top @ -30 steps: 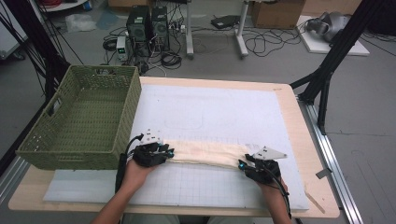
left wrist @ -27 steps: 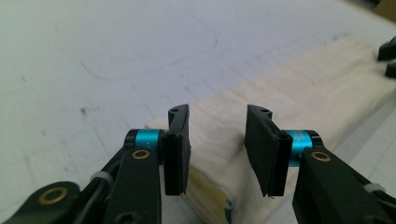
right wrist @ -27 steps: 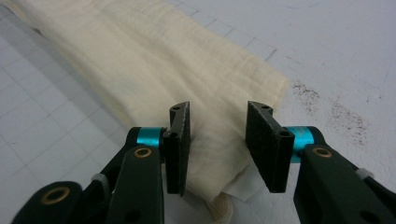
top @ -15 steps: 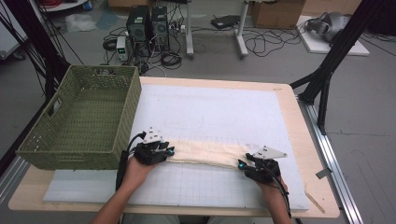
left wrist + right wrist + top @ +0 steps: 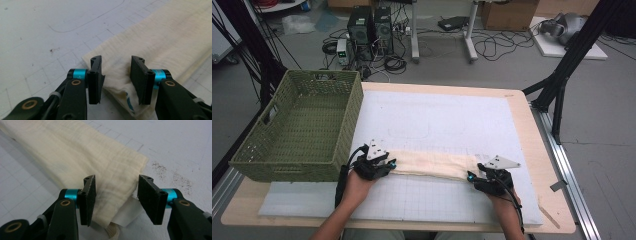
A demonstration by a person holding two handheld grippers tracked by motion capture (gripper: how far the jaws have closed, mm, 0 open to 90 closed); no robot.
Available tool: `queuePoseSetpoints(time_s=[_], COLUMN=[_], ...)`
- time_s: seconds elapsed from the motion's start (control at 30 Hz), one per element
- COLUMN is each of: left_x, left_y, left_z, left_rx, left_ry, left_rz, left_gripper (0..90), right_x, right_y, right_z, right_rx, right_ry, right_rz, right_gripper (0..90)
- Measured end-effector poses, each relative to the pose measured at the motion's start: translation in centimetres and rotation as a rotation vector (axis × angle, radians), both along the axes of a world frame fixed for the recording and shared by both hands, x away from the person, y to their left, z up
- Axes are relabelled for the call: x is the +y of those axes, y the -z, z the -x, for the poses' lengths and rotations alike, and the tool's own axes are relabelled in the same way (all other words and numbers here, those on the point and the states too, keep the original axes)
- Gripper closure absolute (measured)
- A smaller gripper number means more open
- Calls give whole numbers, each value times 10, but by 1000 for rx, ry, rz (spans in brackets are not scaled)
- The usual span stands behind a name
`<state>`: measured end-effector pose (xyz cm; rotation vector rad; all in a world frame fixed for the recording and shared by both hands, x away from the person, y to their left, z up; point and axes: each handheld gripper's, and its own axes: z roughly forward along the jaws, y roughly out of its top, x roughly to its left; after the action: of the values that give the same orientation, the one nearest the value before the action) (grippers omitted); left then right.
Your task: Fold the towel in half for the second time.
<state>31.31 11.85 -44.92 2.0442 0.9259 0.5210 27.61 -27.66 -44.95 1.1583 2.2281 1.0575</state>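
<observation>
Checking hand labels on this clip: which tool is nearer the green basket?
Left. The left tool sits at the cloth's end beside the green basket; the right tool is at the cloth's far end.

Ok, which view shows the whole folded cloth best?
The high view: the cream cloth lies there as one long strip on the white mat, both ends visible. The left gripper view shows just one end of it between the open left tool; the right gripper view shows the other end at the right tool.
</observation>
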Motion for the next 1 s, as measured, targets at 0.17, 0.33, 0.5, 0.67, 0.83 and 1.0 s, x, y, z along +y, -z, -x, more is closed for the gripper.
queuePoseSetpoints(time_s=[0.17,0.33,0.5,0.67,0.83,1.0], left_x=[7,12,26,34,36,37], left_y=[1,-5,-18,-24,-28,-30], left_z=[-3,-2,-1,-1,-1,0], left_rx=[42,11,-40,-71,-87,-103], left_ry=[-40,-50,-79,-81,-78,-47], left_rz=[44,84,189,280,339,379], left_gripper=[537,511,449,381,260,185], right_x=[-6,-15,-21,-29,-36,-47], right_y=[-5,-17,-25,-27,-29,-34], right_z=[1,5,9,10,12,19], right_rx=[-19,-80,-124,-139,-142,-162], right_ry=[-15,-10,10,44,64,83], right_rz=[-43,-110,-135,-149,-142,-134], right_gripper=[464,411,341,287,251,209])
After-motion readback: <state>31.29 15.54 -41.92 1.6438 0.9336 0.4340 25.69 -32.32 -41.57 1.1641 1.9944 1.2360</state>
